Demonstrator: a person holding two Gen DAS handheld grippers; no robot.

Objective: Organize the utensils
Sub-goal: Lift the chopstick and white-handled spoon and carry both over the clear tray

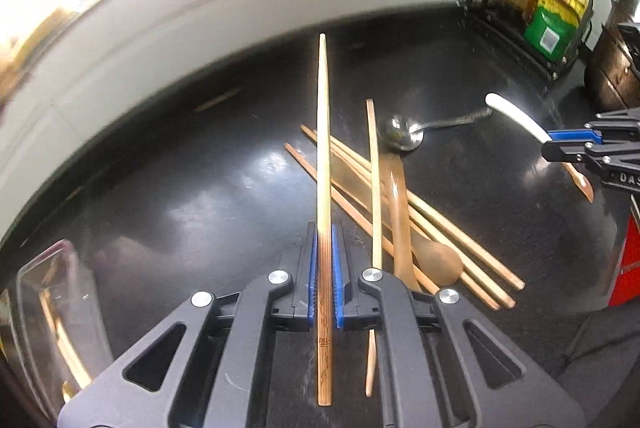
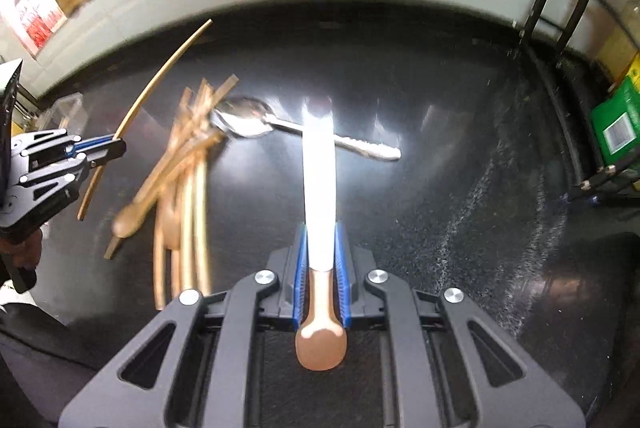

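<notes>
Over dark counter [image 1: 180, 196], your left gripper [image 1: 325, 268] pinches single bamboo chopstick [image 1: 323, 148], tip pointing far toward wall. Your right gripper [image 2: 320, 280] clamps white-handled spoon [image 2: 319, 188], brown bowl near camera. Between them on counter: heap of chopsticks [image 1: 440, 228] with wooden spoon [image 1: 438, 262]; metal spoon [image 1: 404, 134] just beyond. Clear container [image 1: 48, 308] at near left.

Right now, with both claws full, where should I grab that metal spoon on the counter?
Grip the metal spoon by its handle, coming straight down from above. The handle lies flat and clear on the black counter, while the bowl end sits against the chopstick pile.
</notes>
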